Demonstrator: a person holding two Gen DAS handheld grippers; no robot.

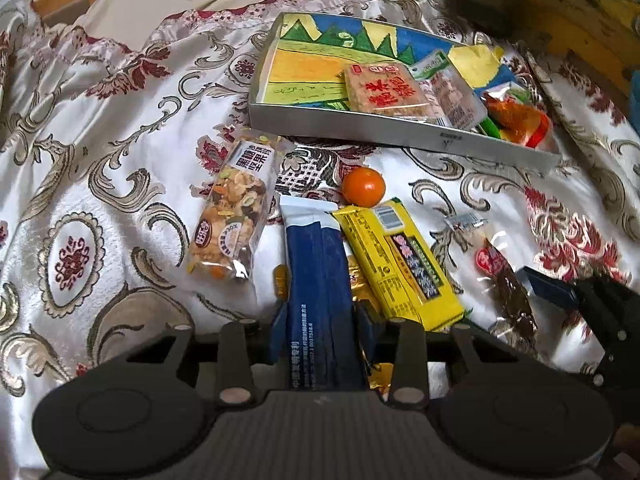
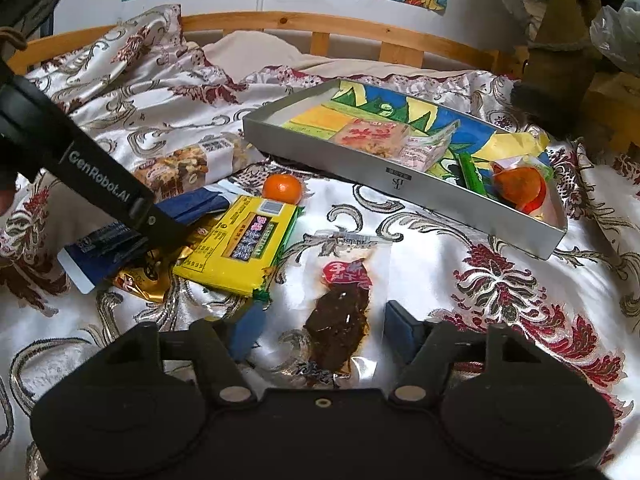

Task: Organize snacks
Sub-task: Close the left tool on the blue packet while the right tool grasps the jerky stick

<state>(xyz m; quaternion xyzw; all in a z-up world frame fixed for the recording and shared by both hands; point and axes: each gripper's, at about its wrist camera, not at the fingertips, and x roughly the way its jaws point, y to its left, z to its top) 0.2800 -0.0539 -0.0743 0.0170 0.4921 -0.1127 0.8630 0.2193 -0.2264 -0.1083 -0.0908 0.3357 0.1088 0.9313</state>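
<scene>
Bed: patterned bedspread (image 2: 460,280) carried the snacks, grey tray (image 2: 400,190) beyond.
Left hand-held gripper (image 1: 320,322): I had it pinching the blue packet (image 1: 316,280).
Right hand-held gripper (image 2: 324,330): pads straddled the dark jerky packet (image 2: 340,320), not yet pressing.

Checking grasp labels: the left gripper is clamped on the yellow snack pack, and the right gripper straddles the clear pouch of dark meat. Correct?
Not quite. The left wrist view shows the left gripper clamped on the blue packet; the yellow snack pack lies beside it. The rest holds.
</scene>
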